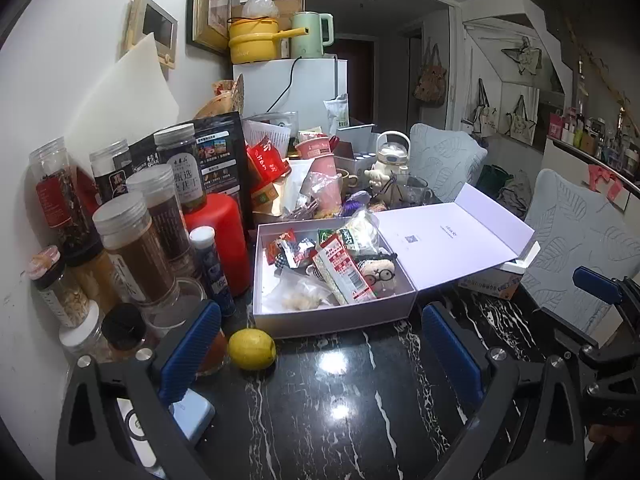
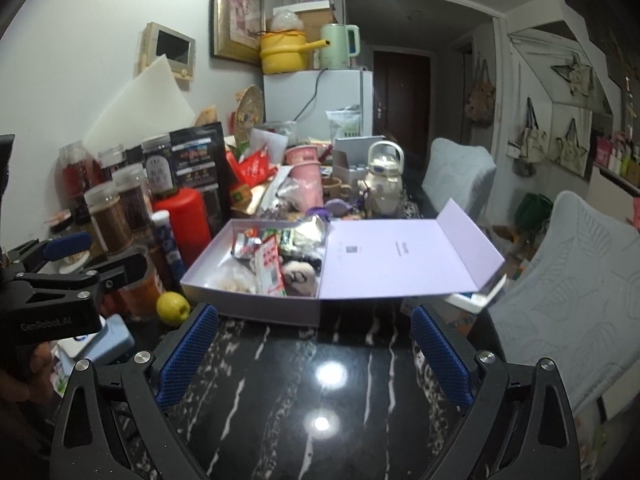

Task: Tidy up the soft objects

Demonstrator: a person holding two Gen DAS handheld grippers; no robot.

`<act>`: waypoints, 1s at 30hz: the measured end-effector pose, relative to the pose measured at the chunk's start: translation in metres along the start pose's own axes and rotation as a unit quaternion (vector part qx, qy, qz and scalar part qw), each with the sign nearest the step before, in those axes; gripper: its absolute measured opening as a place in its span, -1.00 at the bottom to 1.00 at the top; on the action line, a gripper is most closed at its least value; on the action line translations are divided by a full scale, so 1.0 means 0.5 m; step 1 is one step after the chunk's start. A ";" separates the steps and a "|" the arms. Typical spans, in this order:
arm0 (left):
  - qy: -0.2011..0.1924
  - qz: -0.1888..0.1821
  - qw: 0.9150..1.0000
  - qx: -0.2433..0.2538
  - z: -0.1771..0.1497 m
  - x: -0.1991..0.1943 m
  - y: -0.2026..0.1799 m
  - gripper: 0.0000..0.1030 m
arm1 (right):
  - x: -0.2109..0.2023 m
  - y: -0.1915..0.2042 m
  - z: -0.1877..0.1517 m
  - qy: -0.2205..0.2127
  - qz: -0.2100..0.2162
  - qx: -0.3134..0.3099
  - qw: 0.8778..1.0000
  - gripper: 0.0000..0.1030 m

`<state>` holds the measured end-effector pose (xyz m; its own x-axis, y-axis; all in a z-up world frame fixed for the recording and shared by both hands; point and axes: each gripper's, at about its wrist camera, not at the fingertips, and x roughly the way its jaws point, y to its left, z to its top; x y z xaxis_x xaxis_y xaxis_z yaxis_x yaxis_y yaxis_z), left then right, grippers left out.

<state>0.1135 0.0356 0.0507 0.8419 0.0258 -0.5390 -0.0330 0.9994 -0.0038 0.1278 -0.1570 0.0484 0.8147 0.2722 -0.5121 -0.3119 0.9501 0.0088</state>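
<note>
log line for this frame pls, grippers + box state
left hand-held gripper: open, empty | right hand-held gripper: open, empty | white box: lid open, plush toy and packets inside | lemon: on table beside box

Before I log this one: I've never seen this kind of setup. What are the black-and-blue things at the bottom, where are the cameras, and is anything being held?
There is no robot here. A person holds a hand-held two-finger gripper in each hand, and each gripper carries a fisheye camera looking forward along its blue-padded fingers. One picture comes from the left gripper, the other from the right gripper. Both grippers are open and hold nothing; each also shows at the edge of the other's view. On the black marble table stands an open white box with snack packets and a small plush toy inside, its lid folded back. A lemon lies beside the box, with jars and clutter behind.
</note>
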 end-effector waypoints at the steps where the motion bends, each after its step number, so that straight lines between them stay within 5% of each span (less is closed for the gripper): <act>1: 0.001 0.000 1.000 0.000 -0.001 0.000 -0.001 0.99 | 0.000 0.000 -0.003 0.002 -0.001 0.000 1.000 0.92; 30: 0.036 0.013 0.999 -0.016 -0.014 0.034 0.001 0.99 | 0.015 0.000 -0.013 0.017 -0.001 0.001 1.000 0.92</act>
<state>0.1240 0.0362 0.0354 0.7998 0.0500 -0.5982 -0.0728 0.9972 -0.0140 0.1309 -0.1561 0.0389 0.7982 0.2659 -0.5405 -0.3104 0.9506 0.0091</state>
